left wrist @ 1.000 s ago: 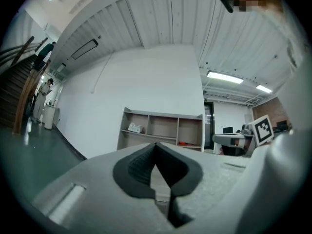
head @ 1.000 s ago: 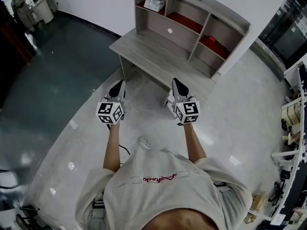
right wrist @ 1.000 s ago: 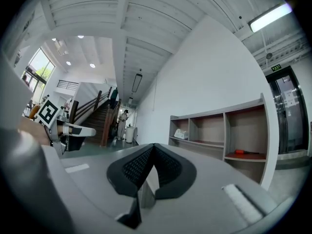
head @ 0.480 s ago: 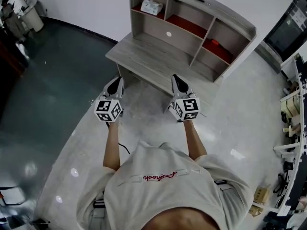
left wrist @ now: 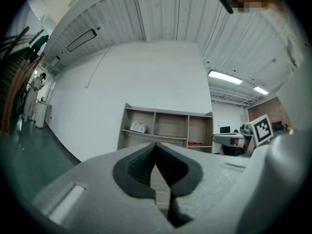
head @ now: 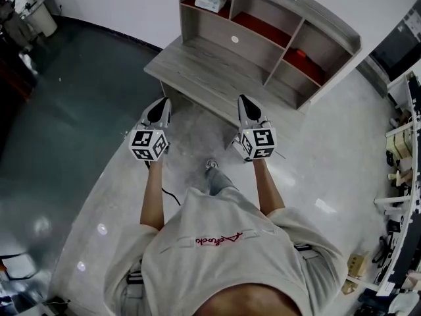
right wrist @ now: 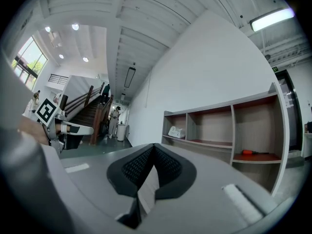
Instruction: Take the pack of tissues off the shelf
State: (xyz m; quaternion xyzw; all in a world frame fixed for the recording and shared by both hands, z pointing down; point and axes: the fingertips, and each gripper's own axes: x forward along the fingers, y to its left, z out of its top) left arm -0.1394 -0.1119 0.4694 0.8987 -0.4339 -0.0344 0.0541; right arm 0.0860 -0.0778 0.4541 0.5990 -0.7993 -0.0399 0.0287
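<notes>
Shelf (head: 217,31): tissue pack (head: 210,0) in left compartment, red item (head: 297,53) in rt.

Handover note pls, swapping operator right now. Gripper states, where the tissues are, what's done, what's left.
Left gripper: shut, empty.
Right gripper: shut, empty.
Both are held out in front of the person, over the floor and short of the shelf unit.
Pack of tissues: in the top-left compartment, untouched.
Done: nothing yet beyond facing the shelf unit.
Left: close in, open one gripper, grip the pack, and pull it out of the compartment.
</notes>
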